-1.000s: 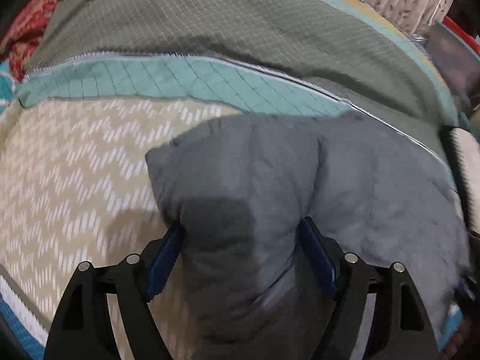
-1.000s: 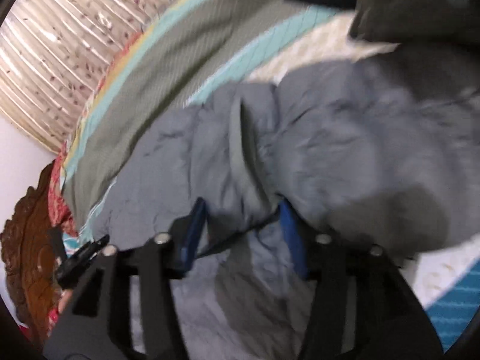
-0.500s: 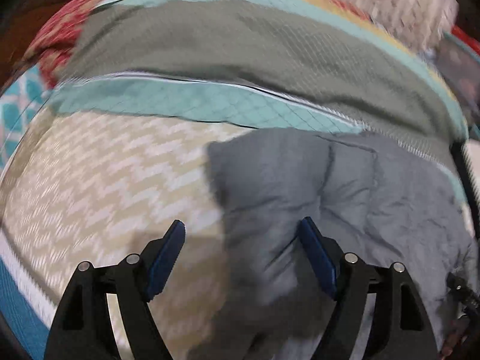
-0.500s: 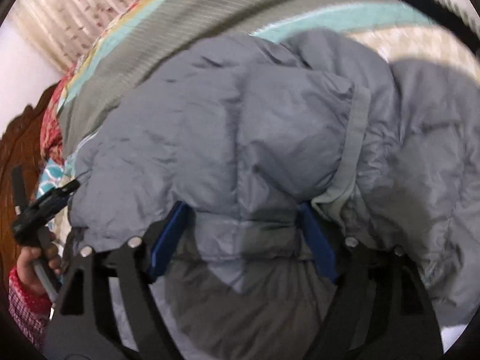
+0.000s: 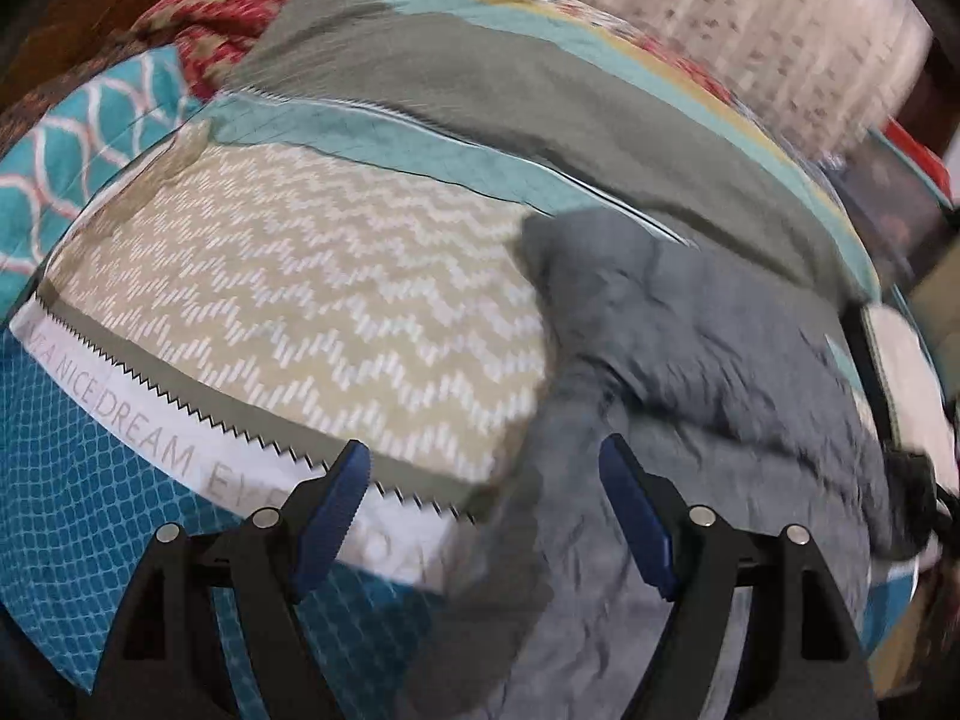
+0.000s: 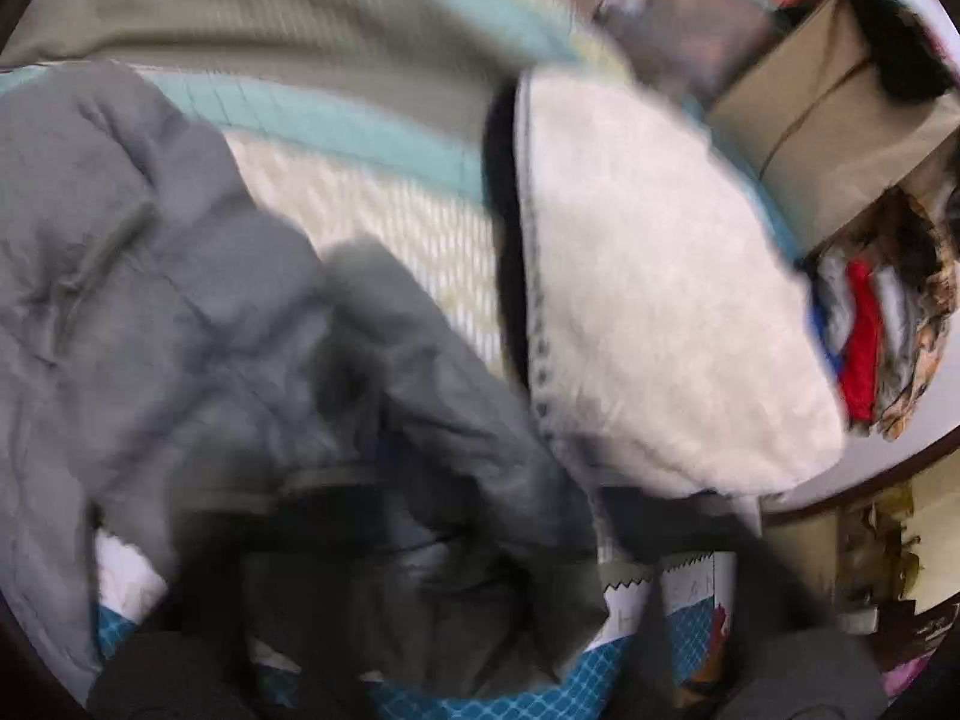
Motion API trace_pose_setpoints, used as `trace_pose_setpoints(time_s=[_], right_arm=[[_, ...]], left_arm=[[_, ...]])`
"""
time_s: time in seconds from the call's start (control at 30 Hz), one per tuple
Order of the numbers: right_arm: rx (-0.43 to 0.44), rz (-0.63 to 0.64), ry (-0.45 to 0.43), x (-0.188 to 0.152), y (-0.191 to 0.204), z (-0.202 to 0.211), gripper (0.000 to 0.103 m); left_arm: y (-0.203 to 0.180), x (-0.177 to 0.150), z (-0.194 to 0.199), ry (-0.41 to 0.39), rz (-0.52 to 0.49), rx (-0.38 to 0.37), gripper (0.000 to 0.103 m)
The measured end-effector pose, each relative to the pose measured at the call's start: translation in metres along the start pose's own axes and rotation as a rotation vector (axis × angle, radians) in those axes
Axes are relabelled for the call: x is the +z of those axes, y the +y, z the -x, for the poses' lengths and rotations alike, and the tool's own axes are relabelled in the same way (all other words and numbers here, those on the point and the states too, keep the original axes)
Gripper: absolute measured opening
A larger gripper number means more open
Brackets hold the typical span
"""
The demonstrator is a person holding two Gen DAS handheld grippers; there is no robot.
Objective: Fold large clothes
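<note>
A grey puffer jacket (image 5: 708, 360) lies bunched on the patterned bedspread (image 5: 288, 300). In the left wrist view it fills the right half, and its edge runs down between the blue pads. My left gripper (image 5: 483, 504) is open and holds nothing, just above the jacket's left edge. In the right wrist view the jacket (image 6: 180, 312) lies at left and centre, heavily blurred. My right gripper is a dark smear at the bottom, with grey fabric over it; I cannot tell how its jaws stand.
A cream fleece garment with dark trim (image 6: 648, 300) lies on the bed right of the jacket. A cardboard box (image 6: 840, 120) and stacked clothes (image 6: 864, 336) stand beyond the bed. A curtain (image 5: 750, 30) hangs behind the bed. Teal patterned cloth (image 5: 78, 144) lies at far left.
My left gripper let go of the jacket and pulled back to the left, off the jacket onto the bedspread. My right gripper swung right and down, and its view went blurred.
</note>
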State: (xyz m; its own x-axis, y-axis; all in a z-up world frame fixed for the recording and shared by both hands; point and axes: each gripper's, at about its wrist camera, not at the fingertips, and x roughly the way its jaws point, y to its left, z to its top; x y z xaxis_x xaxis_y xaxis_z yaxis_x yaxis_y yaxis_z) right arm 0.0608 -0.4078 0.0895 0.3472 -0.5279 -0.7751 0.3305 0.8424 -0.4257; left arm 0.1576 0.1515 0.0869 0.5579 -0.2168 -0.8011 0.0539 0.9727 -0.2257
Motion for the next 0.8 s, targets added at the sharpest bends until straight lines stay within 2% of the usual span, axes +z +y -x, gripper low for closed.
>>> trace_pose_setpoints(time_s=[0.07, 0.1, 0.17, 0.2, 0.27, 0.33, 0.37, 0.43, 0.47, 0.5, 0.57, 0.63, 0.7, 0.8], right_arm=[[0.129, -0.175, -0.064, 0.013, -0.018, 0.015, 0.004], [0.201, -0.260, -0.138, 0.028, -0.020, 0.037, 0.004], [0.303, -0.315, -0.242, 0.052, -0.010, 0.071, 0.004], [0.390, -0.322, -0.306, 0.071, 0.005, 0.097, 0.004], [0.486, -0.290, -0.366, 0.091, 0.036, 0.129, 0.004], [0.606, -0.203, -0.424, 0.117, 0.098, 0.164, 0.004], [0.642, -0.172, -0.429, 0.126, 0.119, 0.169, 0.004], [0.737, -0.043, -0.417, 0.138, 0.198, 0.184, 0.005], [0.758, 0.005, -0.407, 0.140, 0.224, 0.185, 0.005], [0.786, 0.088, -0.373, 0.138, 0.272, 0.180, 0.005], [0.817, 0.175, -0.277, 0.124, 0.341, 0.162, 0.009], [0.818, 0.212, -0.193, 0.117, 0.381, 0.131, 0.018], [0.786, 0.229, -0.153, 0.104, 0.401, 0.113, 0.033], [0.749, 0.248, -0.249, 0.084, 0.390, 0.123, 0.046]], left_arm=[[-0.008, -0.006, 0.010, -0.006, -0.036, -0.037, 0.097], [-0.010, -0.009, 0.015, -0.013, -0.052, -0.064, 0.097], [-0.013, -0.012, 0.022, -0.031, -0.076, -0.099, 0.097], [-0.014, -0.013, 0.025, -0.045, -0.093, -0.100, 0.097], [-0.017, -0.014, 0.030, -0.077, -0.128, -0.073, 0.097], [-0.017, -0.015, 0.034, -0.107, -0.157, -0.032, 0.098], [-0.017, -0.015, 0.036, -0.122, -0.158, -0.027, 0.098], [-0.014, -0.014, 0.040, -0.138, -0.133, -0.042, 0.100], [-0.012, -0.013, 0.040, -0.141, -0.126, -0.039, 0.101], [-0.009, -0.013, 0.040, -0.140, -0.120, -0.024, 0.102], [-0.005, -0.014, 0.040, -0.138, -0.114, -0.002, 0.102], [-0.001, -0.015, 0.039, -0.132, -0.110, 0.036, 0.103], [-0.001, -0.015, 0.038, -0.128, -0.120, 0.077, 0.103], [-0.002, -0.009, 0.037, -0.127, -0.124, 0.053, 0.103]])
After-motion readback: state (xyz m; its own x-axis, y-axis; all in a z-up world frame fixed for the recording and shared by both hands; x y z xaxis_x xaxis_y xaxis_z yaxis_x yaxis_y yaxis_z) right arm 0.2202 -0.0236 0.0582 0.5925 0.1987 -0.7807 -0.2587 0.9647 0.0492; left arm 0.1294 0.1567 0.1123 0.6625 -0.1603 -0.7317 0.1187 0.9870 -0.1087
